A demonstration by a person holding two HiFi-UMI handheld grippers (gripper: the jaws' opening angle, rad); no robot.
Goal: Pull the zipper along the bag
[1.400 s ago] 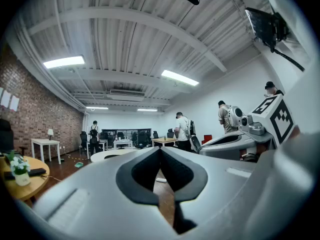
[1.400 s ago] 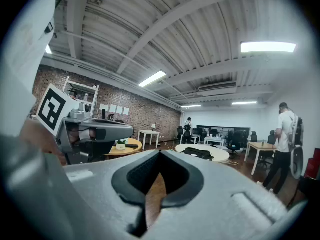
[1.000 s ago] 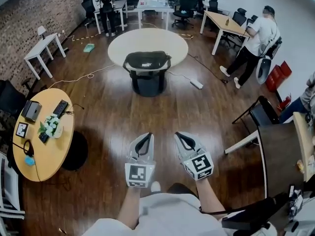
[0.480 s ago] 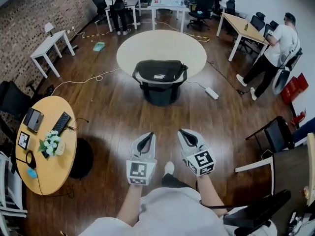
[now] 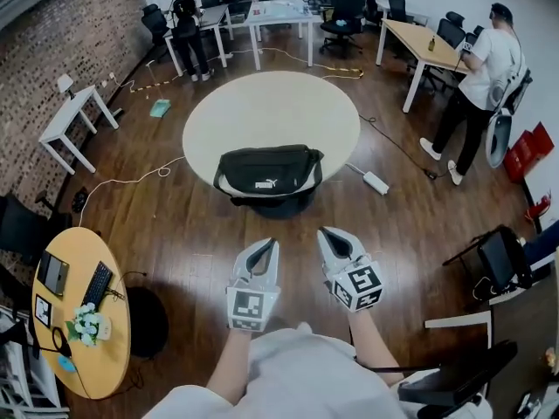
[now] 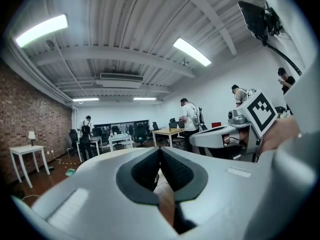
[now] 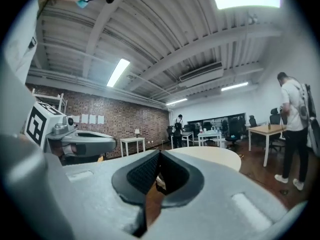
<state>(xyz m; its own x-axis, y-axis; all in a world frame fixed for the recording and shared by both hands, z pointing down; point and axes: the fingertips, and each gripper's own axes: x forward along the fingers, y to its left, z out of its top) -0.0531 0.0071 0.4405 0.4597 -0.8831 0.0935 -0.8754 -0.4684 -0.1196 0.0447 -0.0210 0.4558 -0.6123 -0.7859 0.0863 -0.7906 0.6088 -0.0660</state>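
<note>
A black bag [image 5: 268,172] with a white logo lies at the near edge of the round cream table [image 5: 271,107], its long side facing me. My left gripper [image 5: 265,245] and right gripper [image 5: 328,234] are held side by side in the air over the wooden floor, well short of the bag. Both are shut with nothing between the jaws. The left gripper [image 6: 160,149] points level into the room, and so does the right gripper [image 7: 160,153], with the table top [image 7: 210,156] just beyond its tips. The bag's zipper cannot be made out from here.
A white power strip [image 5: 376,182] and cables lie on the floor right of the table. A person [image 5: 486,64] stands by a desk at the back right, another person [image 5: 185,5] at the back. A small round wooden table [image 5: 83,321] is at the left, a black chair [image 5: 502,256] at the right.
The round table and bag have come closer and lower in the head view as the person walks toward them. Both grippers stay shut and side by side in front of the body.
</note>
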